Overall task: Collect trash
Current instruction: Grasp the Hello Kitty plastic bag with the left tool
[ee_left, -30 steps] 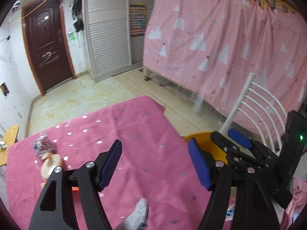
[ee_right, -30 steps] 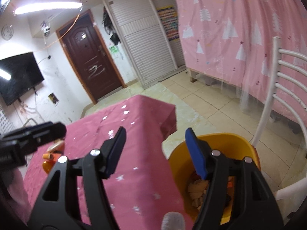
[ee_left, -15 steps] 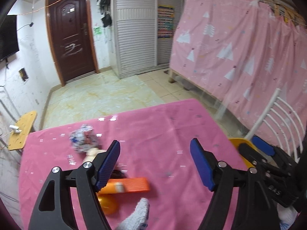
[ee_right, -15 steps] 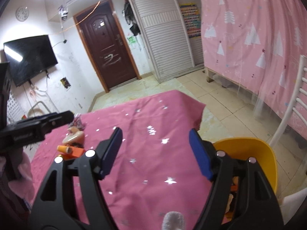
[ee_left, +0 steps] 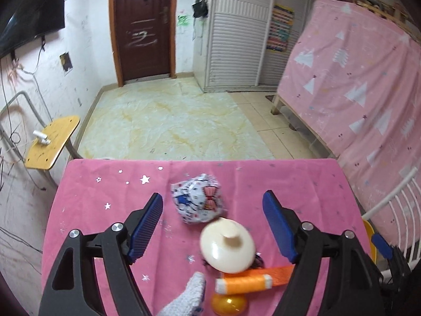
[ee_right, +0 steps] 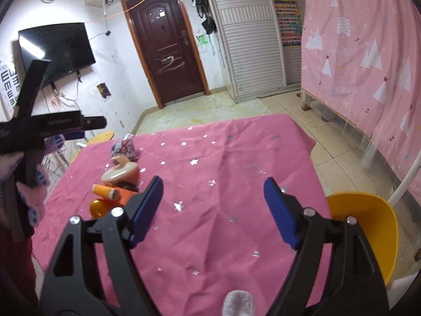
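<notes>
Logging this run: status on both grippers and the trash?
Left gripper open, over crumpled wrapper and cream lid. Right gripper open, empty, over pink tablecloth. Yellow bin at table's right edge. Nothing blocking.

Even, fairly bright indoor light fills both fisheye views, with white glare blown out on the upper-left wall [ee_right: 29,23] and reflected in the television [ee_right: 55,52], straight lines bowing toward dark vignetted corners, and slight softness on the nearby cream lid [ee_left: 227,247].
</notes>
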Available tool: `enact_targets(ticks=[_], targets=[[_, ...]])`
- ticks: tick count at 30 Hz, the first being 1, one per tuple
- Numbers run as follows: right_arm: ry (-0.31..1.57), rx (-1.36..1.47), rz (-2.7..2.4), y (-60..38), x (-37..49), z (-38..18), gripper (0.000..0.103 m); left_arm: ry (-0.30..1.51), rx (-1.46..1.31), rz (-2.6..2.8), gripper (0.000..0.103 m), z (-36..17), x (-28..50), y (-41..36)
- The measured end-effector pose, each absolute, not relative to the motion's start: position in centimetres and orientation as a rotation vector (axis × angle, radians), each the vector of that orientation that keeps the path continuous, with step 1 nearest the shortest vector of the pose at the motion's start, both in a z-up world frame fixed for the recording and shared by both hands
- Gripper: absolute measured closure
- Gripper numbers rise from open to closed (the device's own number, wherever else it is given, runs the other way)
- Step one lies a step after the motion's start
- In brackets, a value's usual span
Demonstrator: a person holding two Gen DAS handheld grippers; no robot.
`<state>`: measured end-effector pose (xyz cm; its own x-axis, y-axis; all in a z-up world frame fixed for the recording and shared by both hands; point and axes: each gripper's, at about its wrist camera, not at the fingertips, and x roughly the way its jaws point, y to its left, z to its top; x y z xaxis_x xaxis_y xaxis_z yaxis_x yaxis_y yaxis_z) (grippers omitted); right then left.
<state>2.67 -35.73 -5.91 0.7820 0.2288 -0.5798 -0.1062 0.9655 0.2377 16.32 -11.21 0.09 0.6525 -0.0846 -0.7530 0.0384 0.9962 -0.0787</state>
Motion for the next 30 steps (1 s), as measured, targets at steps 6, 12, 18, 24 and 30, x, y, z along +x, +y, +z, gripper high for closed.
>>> enact_targets(ticks=[6,12,18,24,30], targets=[[0.664,0.173,0.209,-34.2,3.3,-6.3,0.027,0.914,-0.079,-0.045,0.032,-2.0,18.7,-10.0],[0.682,0.157,0.229,-33.2,3.9,-6.7,0.026,0.975,-0.092,-0.037,0.031,-4.5,21.4,-9.6],[0.694,0.156,0.242,-33.0,4.5,-7.0,0.026,1.007,-0.094,-0.019,0.030,-6.3,22.8,-9.5],[0.705,0.168,0.255,-32.6,4.8,-7.0,0.023,1.036,-0.087,-0.031,0.030,-7.7,23.9,-9.8],[0.712,0.165,0.254,-32.5,4.9,-7.1,0.022,1.049,-0.095,-0.059,0.040,-8.6,24.1,-10.1]])
